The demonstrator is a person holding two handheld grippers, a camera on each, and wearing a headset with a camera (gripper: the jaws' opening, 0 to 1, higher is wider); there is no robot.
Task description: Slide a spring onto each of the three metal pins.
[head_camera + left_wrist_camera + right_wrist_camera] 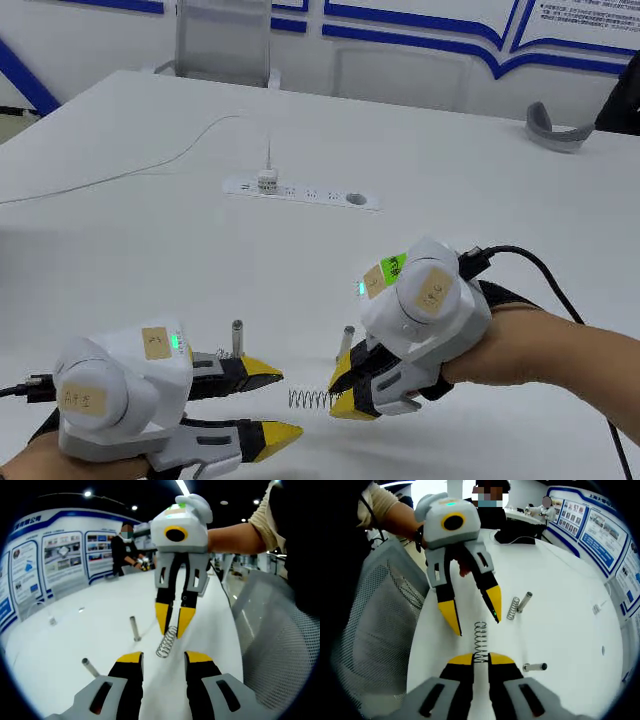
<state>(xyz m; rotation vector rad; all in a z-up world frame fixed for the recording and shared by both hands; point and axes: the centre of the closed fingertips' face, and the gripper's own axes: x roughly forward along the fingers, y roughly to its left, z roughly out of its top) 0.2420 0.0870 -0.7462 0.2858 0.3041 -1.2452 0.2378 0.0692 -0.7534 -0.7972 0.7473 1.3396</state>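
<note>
Left hand-held gripper (pixel 288 400), right hand-held gripper (pixel 340 397): white housings, black jaws, yellow tips, tan labels, green lights. Spring (pixel 312 400): silver-grey. Pins (pixel 237 337): dull grey metal. Counter (pixel 420 160): plain white. Power strip (pixel 300 192) at 12 o'clock: white. Wall (pixel 400 70): white, blue bands.

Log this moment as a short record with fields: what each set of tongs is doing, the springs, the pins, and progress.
right tongs: shut on one end of a spring, held roughly level, low over the white table
left tongs: open, the spring's free end between the tips, not gripped
left pin: upright, bare
right pin: upright, bare
loose spring: beside the left pin, not on it
progress: no spring on either of these pins yet
</note>
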